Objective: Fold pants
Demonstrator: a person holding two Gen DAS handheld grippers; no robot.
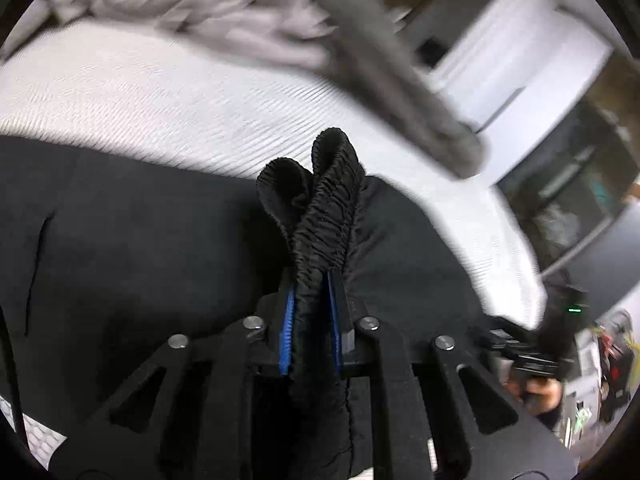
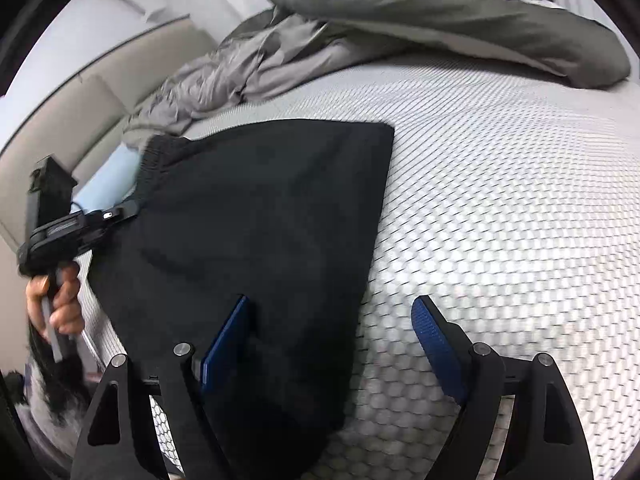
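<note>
A: Step in hand?

B: Looks like mid-fold. Black pants point(image 2: 256, 216) spread on the white quilted mattress point(image 2: 500, 208), left of centre, already doubled by the look of the straight far edge. Left gripper point(image 1: 311, 300) clamped on the elastic waistband point(image 1: 320, 208), bunched ribbing standing up between the blue pads point(image 1: 286, 332). Seen from the right wrist view, gripped at the far-left corner of the garment, a hand point(image 2: 60, 296) on the handle.

A: Right side?

B: Right gripper point(image 2: 332, 320) wide apart, holding nothing. Left pad over the near edge of the cloth, right pad over bare mattress. Hovering or touching: can't tell.

A: Next move?

B: Judgement only: bring the right gripper onto the near hem, pinch, then carry the waistband end over towards the other end. Keep the layers aligned; slack knit likely to sag.

A: Counts, left to right?

B: One beige headboard point(image 2: 80, 120) far left. One pair of pants. Two grippers. One grey duvet point(image 2: 400, 24) crumpled at the far edge. One mattress.
</note>
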